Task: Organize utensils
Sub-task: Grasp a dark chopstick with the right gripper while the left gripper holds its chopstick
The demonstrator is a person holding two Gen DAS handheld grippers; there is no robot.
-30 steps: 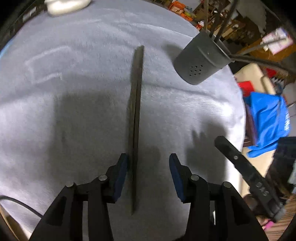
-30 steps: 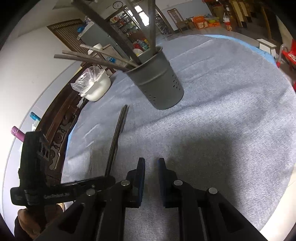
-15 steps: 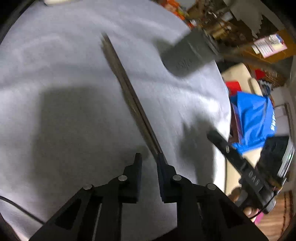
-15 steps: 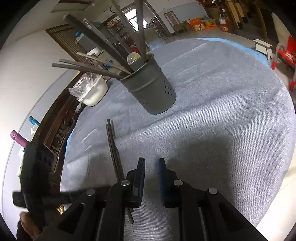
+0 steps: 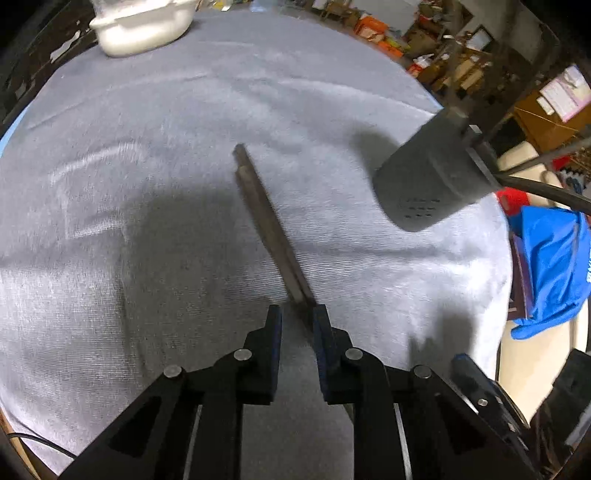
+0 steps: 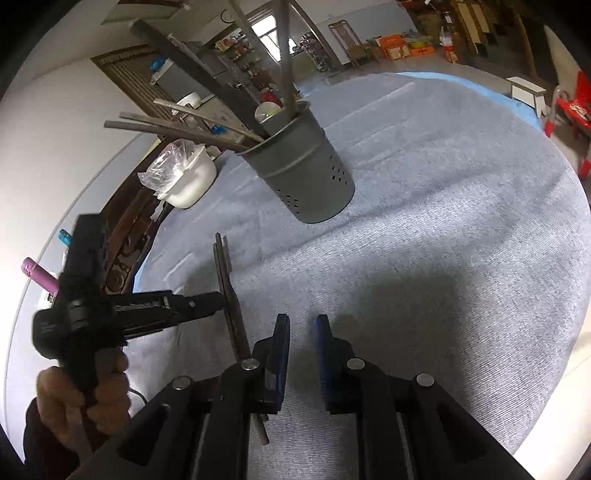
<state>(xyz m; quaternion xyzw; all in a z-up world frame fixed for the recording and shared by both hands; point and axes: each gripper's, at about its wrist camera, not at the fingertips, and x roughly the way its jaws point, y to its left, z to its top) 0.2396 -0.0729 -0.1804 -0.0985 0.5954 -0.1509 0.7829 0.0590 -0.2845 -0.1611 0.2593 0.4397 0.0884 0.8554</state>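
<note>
A pair of dark chopsticks (image 5: 271, 229) is clamped in my left gripper (image 5: 297, 321) and held off the grey cloth, pointing away and to the left. In the right wrist view the left gripper (image 6: 207, 301) grips the chopsticks (image 6: 229, 291) near their middle. The grey perforated utensil holder (image 5: 432, 173) stands to the right, holding several dark utensils; it also shows in the right wrist view (image 6: 303, 173). My right gripper (image 6: 301, 332) hovers just right of the chopsticks, its jaws nearly closed with a narrow gap and nothing between them.
A round table under a grey-blue cloth (image 6: 461, 206). A white pot covered with plastic wrap (image 6: 184, 177) sits at the far edge, also in the left wrist view (image 5: 144, 22). A blue bag (image 5: 550, 266) lies beyond the table's right edge.
My left gripper closed on the chopsticks and lifted them off the cloth, swinging their far ends to the left. The right gripper stayed near the chopsticks, its jaws unchanged.
</note>
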